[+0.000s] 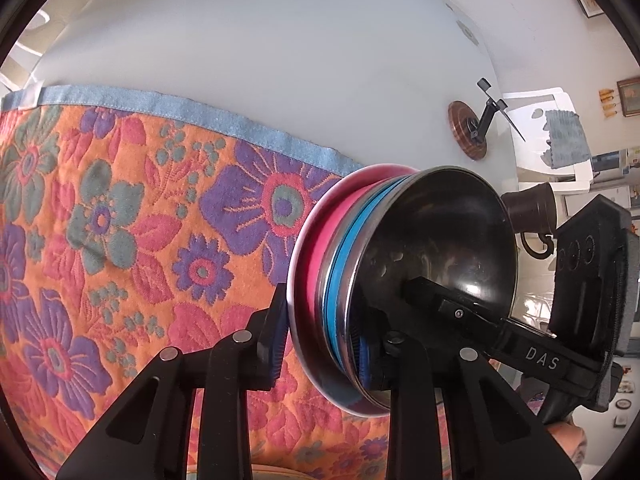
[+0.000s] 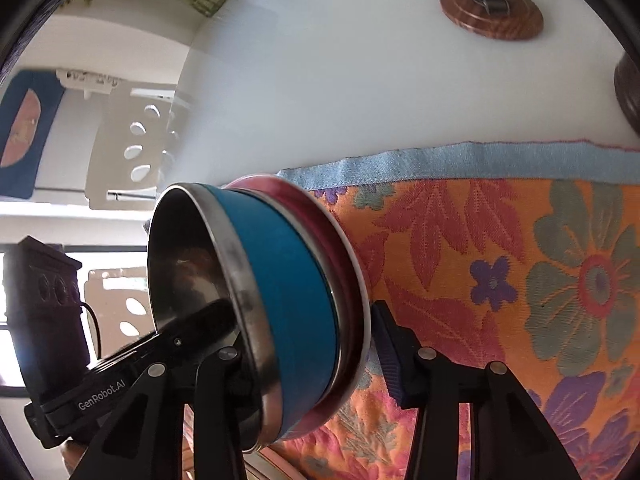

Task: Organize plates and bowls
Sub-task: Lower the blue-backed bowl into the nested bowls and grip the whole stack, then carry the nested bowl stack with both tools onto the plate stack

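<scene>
Left gripper is nearly closed on the lower rim of a stack of three nested bowls. One blue-ribbed pad lies against the outside of the pale-rimmed pink outer bowl, the other sits inside the shiny steel inner bowl. A bright blue middle bowl shows as a band between them.

The right gripper stands a little wider and straddles the same stack from the opposite side. One of its fingers is inside the steel bowl, and the tip of the other meets the pink bowl's rim, though lower down a sliver of daylight shows beside that pad.

The stack is tipped on its side, so in the left wrist view its mouth faces 3 o'clock. It sits at about 4 o'clock in that view, above an orange floral cloth with a light blue hem.

The cloth covers the near part of a white round table. A round wooden disc carrying a black jointed stand rests on the bare tabletop at 2 o'clock. Beyond it is a white plastic chair, and a dark brown metal object sits at 3 o'clock.
</scene>
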`<action>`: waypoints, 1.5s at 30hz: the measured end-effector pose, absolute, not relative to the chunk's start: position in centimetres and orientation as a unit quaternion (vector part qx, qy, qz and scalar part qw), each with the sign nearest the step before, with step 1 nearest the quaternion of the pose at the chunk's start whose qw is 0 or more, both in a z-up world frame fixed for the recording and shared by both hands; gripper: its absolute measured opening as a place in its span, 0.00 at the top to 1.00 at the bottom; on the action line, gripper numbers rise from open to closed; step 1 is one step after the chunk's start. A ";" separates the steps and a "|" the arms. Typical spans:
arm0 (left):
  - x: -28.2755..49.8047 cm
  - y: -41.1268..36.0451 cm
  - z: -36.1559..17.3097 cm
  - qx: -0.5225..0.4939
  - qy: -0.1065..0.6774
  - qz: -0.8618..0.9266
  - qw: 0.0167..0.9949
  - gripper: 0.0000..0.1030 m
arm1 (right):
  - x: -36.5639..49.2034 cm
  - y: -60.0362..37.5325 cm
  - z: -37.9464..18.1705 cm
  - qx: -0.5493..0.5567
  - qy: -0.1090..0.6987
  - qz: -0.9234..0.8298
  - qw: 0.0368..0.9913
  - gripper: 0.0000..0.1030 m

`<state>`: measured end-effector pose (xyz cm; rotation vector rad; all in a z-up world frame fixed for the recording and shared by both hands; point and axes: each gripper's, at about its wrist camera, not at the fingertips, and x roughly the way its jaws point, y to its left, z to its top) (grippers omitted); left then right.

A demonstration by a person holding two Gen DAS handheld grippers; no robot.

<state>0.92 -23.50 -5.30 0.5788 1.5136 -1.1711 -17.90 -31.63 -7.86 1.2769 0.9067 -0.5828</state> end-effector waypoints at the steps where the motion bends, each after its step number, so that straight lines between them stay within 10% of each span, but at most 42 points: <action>1: 0.9 -23.5 -5.2 0.246 0.635 -0.493 0.542 0.76 | -17.8 -31.7 -7.9 0.567 0.404 -0.257 0.670 0.59; 45: -1.1 -11.6 5.9 0.215 0.585 -0.469 0.626 0.70 | -17.6 -22.6 4.3 0.486 0.417 -0.223 0.735 0.61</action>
